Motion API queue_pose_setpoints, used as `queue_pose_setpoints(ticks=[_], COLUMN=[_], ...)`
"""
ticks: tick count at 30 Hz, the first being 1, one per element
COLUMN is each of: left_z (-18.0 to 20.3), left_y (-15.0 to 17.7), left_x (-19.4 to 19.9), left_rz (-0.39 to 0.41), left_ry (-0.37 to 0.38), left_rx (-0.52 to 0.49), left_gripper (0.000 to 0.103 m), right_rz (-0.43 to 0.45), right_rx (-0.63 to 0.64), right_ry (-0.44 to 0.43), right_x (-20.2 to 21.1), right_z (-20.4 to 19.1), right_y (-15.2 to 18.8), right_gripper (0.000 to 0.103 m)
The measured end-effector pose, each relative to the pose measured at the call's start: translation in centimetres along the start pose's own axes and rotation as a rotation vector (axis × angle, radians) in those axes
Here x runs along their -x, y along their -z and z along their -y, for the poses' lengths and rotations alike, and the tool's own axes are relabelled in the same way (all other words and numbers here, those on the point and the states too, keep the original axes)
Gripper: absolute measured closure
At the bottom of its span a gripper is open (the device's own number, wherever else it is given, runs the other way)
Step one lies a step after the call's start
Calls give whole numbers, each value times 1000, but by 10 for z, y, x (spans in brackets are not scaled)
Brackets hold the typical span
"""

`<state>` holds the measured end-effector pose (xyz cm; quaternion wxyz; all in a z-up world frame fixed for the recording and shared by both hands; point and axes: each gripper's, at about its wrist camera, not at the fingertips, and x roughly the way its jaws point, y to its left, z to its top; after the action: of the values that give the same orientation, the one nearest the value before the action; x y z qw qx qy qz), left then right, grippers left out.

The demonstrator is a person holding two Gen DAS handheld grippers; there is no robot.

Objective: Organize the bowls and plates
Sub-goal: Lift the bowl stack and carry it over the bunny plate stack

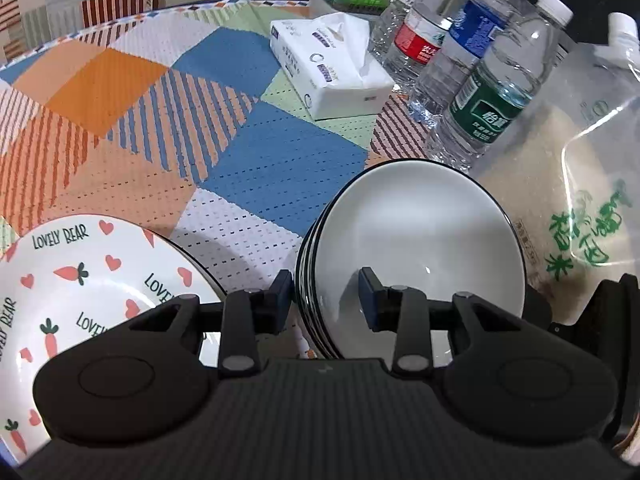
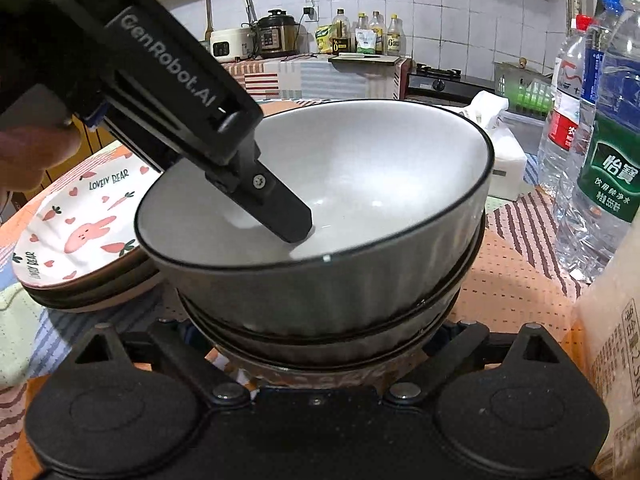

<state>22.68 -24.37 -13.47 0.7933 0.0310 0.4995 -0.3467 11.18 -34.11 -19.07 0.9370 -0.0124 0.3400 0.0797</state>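
A stack of grey bowls with dark rims point(image 1: 420, 240) stands on the patterned tablecloth; it also shows in the right wrist view point(image 2: 340, 216). My left gripper point(image 1: 326, 300) is open and straddles the near rim of the top bowl, one finger inside and one outside. That inner finger point(image 2: 280, 216) shows reaching into the bowl in the right wrist view. My right gripper sits low in front of the bowl stack; its fingertips are hidden under the bowls. A stack of "Lovely Bear" plates point(image 1: 80, 280) lies left of the bowls, and shows in the right wrist view point(image 2: 80, 224).
Several water bottles point(image 1: 492, 92) and a bag of rice point(image 1: 568, 208) stand right of the bowls. A tissue pack point(image 1: 332, 64) lies behind. A kitchen counter with cookers and oil bottles point(image 2: 304, 36) is in the background.
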Motion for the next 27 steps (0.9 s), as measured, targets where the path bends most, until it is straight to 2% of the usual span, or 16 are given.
queue_pose_setpoints(ticks=[5,10,16,27], left_z=[-4,-6,-16,-50], left_y=[1,4,7,37], left_x=[19,50,91,155], left_rz=[5,41,30,83], left_ry=[10,4,6,-93], left_rx=[48,52,68,131], left_gripper=[69,69,69,69], right_rz=[33,59,108,143], right_rx=[16,68,120,212], right_ry=[-10,-20,-55,-165], right_x=[15,29,50,52], right_z=[-8,-20,-42,-94], right_y=[-3,-17,-34,-57], right_gripper=[5,5,5,5])
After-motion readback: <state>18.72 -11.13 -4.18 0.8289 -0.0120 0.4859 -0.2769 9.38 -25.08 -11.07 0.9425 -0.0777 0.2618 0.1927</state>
